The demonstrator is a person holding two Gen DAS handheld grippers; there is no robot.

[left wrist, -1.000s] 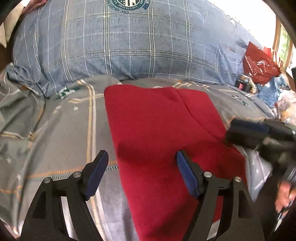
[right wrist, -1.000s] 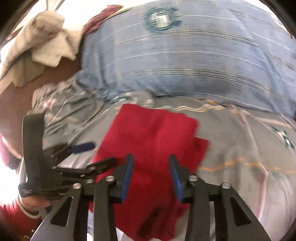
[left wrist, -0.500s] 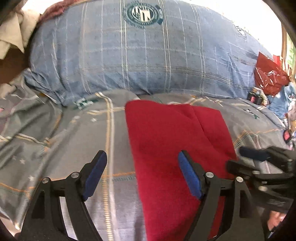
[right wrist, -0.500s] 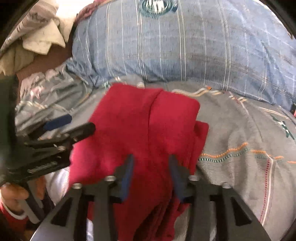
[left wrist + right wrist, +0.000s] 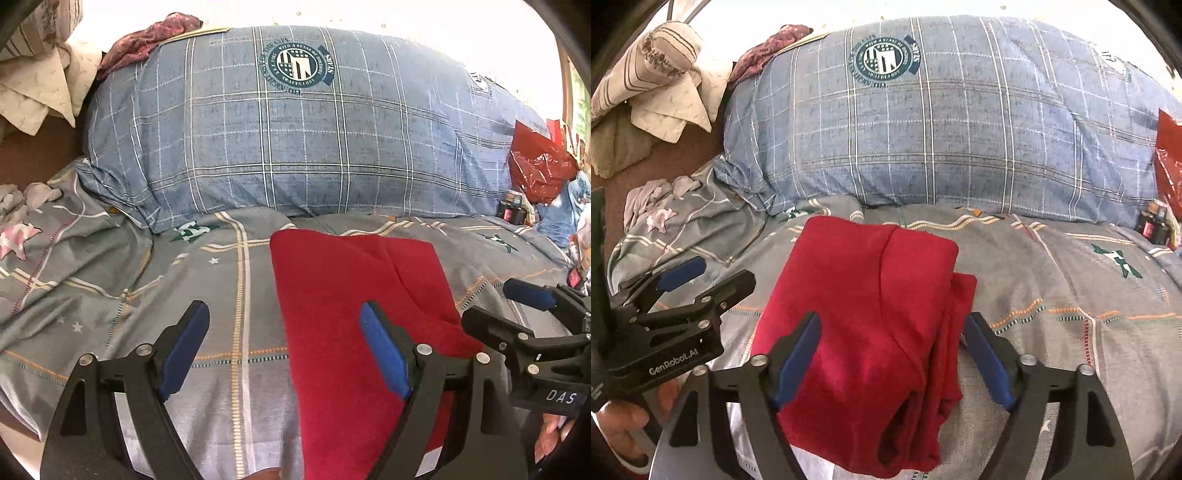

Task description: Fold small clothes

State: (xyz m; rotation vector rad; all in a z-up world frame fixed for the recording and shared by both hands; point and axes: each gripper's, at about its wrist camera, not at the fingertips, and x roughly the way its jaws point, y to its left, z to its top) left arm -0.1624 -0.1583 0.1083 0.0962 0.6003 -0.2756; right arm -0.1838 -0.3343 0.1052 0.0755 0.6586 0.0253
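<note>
A red garment [image 5: 354, 295] lies folded into a long strip on the grey patterned bedsheet [image 5: 147, 302]; it also shows in the right wrist view [image 5: 871, 306]. My left gripper [image 5: 284, 350] is open and empty, above the garment's left edge near the bed's front. My right gripper [image 5: 894, 358] is open and empty, its jaws spread over the garment's near right part. The right gripper also shows at the right of the left wrist view [image 5: 517, 314], and the left gripper at the left of the right wrist view [image 5: 701, 280].
A large blue checked pillow [image 5: 295, 140] lies across the back of the bed. Loose cloths [image 5: 661, 85] are piled at the back left. A red plastic bag [image 5: 539, 173] and small items [image 5: 511, 212] sit at the far right.
My right gripper has opened wide from nearly shut. Both grippers have drawn back toward the bed's front and risen, so more of the pillow shows. The garment lies still.
</note>
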